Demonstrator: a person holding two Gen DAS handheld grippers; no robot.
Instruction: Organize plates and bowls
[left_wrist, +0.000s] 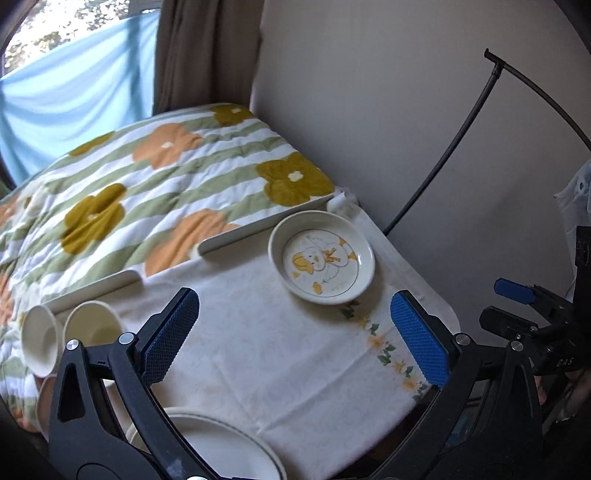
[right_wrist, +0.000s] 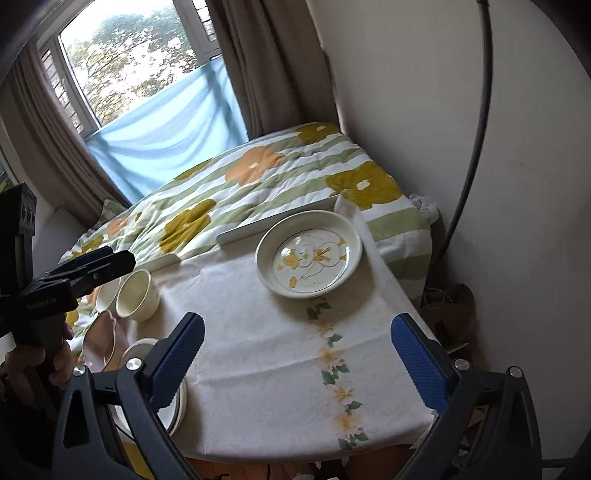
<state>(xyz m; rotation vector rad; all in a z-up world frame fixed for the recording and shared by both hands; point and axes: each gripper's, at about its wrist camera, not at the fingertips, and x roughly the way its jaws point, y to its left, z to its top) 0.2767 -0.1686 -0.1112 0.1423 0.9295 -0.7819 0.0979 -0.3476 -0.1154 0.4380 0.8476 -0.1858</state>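
Observation:
A cream duck plate (left_wrist: 321, 256) (right_wrist: 308, 254) lies alone at the far right of the tablecloth. Two cream bowls (left_wrist: 94, 325) (right_wrist: 136, 295) stand side by side at the far left edge. A stack of white plates (left_wrist: 218, 446) (right_wrist: 173, 410) sits at the near left, partly hidden behind the fingers. My left gripper (left_wrist: 295, 338) hangs open over the bare cloth, nothing between its blue pads. My right gripper (right_wrist: 299, 365) is open too and holds nothing. In the right wrist view a hand (right_wrist: 37, 365) carries the left gripper (right_wrist: 107, 264) above the bowls.
The table (left_wrist: 280, 376) wears a white cloth with a flower band and has low white rails (right_wrist: 277, 225) along its far side. A flowered quilt (right_wrist: 258, 177) on a bed lies beyond. A wall and a black rod (left_wrist: 443, 158) stand on the right. A pinkish dish (right_wrist: 105, 338) is beside the stack.

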